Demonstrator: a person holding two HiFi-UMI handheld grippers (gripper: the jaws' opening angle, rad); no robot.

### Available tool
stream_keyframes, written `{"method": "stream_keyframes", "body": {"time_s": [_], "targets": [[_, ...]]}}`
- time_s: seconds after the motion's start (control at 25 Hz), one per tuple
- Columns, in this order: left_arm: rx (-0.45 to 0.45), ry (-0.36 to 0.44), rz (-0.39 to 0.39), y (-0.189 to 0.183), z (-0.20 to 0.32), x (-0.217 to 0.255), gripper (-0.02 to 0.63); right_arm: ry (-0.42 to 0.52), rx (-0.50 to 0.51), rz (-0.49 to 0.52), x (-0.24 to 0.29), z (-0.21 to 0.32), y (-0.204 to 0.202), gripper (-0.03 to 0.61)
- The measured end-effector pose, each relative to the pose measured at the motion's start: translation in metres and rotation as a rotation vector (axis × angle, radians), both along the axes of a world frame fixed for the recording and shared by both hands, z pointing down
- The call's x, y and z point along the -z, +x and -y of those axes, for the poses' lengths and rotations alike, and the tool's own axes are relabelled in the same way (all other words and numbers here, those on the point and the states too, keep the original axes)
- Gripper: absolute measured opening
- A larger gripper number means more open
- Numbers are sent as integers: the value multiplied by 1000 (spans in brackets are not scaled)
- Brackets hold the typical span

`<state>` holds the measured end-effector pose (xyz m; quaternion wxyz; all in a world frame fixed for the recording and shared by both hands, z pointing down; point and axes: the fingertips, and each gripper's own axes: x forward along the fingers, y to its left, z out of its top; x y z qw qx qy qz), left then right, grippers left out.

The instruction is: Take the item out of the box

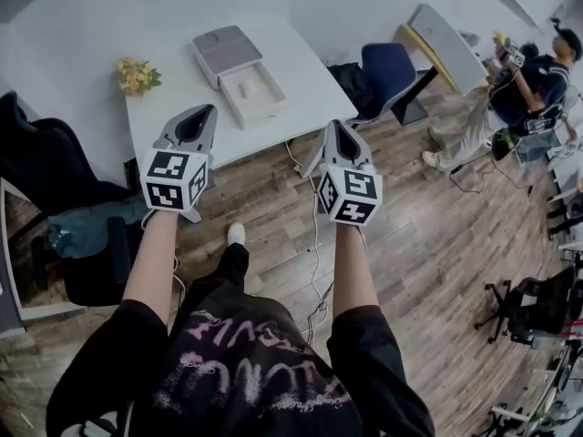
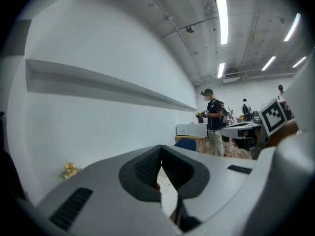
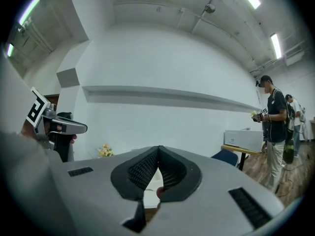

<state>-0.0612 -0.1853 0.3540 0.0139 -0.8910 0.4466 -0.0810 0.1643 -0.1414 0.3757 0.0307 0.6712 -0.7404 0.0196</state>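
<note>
An open white box [image 1: 256,92] lies on the white table [image 1: 173,107], its grey lid [image 1: 222,49] set just behind it. A small white item [image 1: 244,88] rests inside the box. My left gripper [image 1: 205,109] is held in the air near the table's front edge, left of the box, with its jaws shut and empty. My right gripper [image 1: 337,124] hangs over the floor just off the table's right corner, also shut and empty. In the left gripper view the jaws [image 2: 161,147] meet at the tips, and in the right gripper view [image 3: 158,148] they do the same.
Yellow flowers [image 1: 137,76] sit at the table's left end. A blue chair [image 1: 387,71] and a black bag [image 1: 350,80] stand right of the table, a black chair [image 1: 55,176] to the left. Cables [image 1: 315,244] run across the wooden floor. A person [image 1: 519,85] stands far right by another table [image 1: 446,42].
</note>
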Motion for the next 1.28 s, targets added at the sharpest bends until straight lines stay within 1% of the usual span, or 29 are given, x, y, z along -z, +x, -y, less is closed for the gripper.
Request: {"method": "stream_keyframes", "body": {"time_s": [0.2, 0.64, 0.8, 1.08, 1.28], "targets": [[-3, -22, 0, 9, 47, -7, 3, -23, 1, 5, -7, 46, 6, 9], [-22, -64, 27, 30, 165, -24, 3, -37, 0, 20, -16, 165, 18, 9], [-25, -80, 25, 35, 203, -30, 3, -43, -2, 28, -20, 204, 21, 9], [-42, -103, 27, 38, 250, -43, 3, -59, -4, 23, -30, 252, 18, 9], [-54, -114, 19, 40, 266, -45, 3, -64, -13, 17, -30, 267, 17, 9]]}}
